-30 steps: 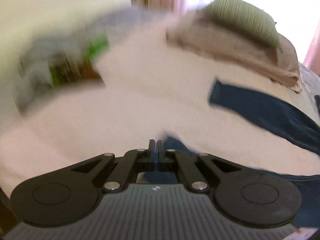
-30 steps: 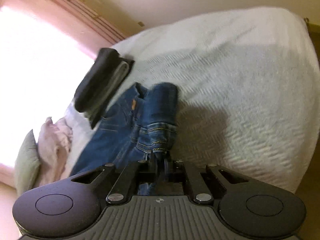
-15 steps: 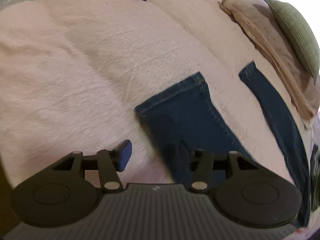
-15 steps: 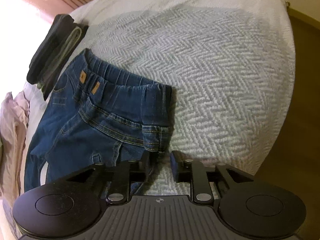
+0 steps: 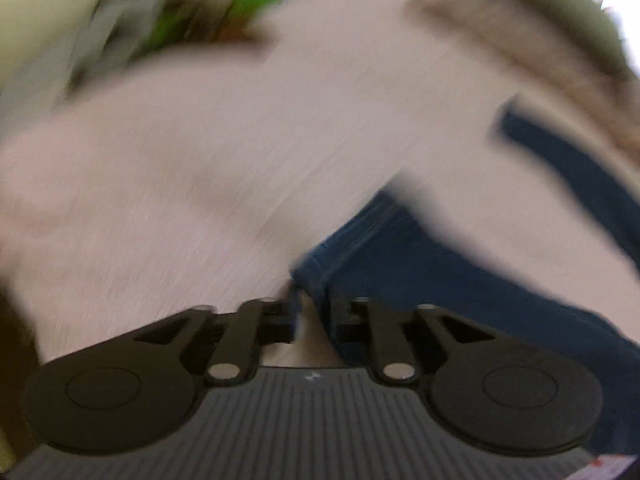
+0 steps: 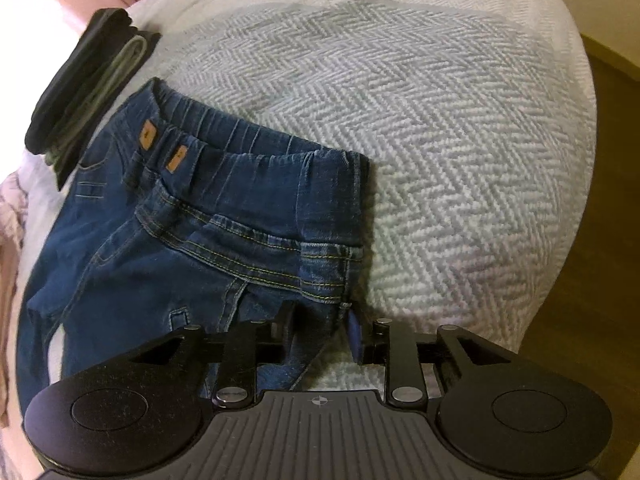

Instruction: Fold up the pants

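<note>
At the jeans (image 6: 168,248) waistband corner the right gripper (image 6: 320,320) straddles denim with jaws parted, the left gripper (image 5: 312,312), blurred, seemingly likewise at a hem, so both must close before folding.

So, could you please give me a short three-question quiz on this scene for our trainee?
1. True or false: the right gripper is open, its fingers either side of the jeans' waistband corner.
2. Which part of the jeans is nearest the left gripper: A) waistband, B) leg hem, C) pocket?
3. What lies beside the waistband, at the far left of the right wrist view?

Key: 1 true. 2 B; that view is blurred, but the hem shows. 3 a folded dark stack on the bedspread.
</note>
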Demonstrator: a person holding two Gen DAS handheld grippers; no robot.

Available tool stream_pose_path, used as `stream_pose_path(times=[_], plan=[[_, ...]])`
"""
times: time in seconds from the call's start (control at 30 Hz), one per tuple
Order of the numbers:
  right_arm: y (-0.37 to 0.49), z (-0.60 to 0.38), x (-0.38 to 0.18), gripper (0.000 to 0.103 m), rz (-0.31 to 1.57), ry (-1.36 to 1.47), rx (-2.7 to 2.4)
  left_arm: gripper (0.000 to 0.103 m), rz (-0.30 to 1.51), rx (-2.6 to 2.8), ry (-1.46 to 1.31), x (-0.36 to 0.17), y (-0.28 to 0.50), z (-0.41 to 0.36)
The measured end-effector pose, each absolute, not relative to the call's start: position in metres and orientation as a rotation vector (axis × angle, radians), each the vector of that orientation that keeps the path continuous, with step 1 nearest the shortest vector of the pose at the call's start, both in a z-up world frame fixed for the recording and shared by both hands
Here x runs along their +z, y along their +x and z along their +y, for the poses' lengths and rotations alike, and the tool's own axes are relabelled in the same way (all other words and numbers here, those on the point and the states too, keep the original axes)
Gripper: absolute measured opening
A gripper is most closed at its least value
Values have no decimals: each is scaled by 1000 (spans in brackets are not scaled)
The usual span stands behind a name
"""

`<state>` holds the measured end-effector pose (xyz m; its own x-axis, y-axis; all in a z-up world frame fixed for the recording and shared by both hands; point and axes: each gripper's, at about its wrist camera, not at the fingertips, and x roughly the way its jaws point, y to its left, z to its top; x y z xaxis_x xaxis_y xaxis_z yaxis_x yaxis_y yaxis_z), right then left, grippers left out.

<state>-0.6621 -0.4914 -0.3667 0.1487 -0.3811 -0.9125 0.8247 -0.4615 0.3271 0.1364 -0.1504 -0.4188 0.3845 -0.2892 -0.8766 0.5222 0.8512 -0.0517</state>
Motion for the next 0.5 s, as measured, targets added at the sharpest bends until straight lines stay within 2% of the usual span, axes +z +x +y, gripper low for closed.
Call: stream_pose_path(times=[0.1, 0.27, 0.3, 0.33, 0.43, 0.5], plan=[[-658, -496, -358, 26, 512, 1433, -1542, 21, 1041, -437, 261, -408, 152, -149], [-664, -496, -346, 31, 518, 1448, -1626, 31, 1028, -412, 196, -369, 185, -180], [-665, -495, -345, 33, 497, 1456, -1647, 38, 1051, -462, 172, -368, 187, -198], [-664, -493, -343, 34, 480, 1456, -1671, 51, 1079, -522, 150, -370, 188, -218], [-662, -490, -338, 36, 434, 1442, -1735, 64, 1148, -724, 91, -387, 180, -296], [-662, -491, -334, 38, 417, 1422, -1785, 68, 1188, -822, 53, -408, 172, -348]])
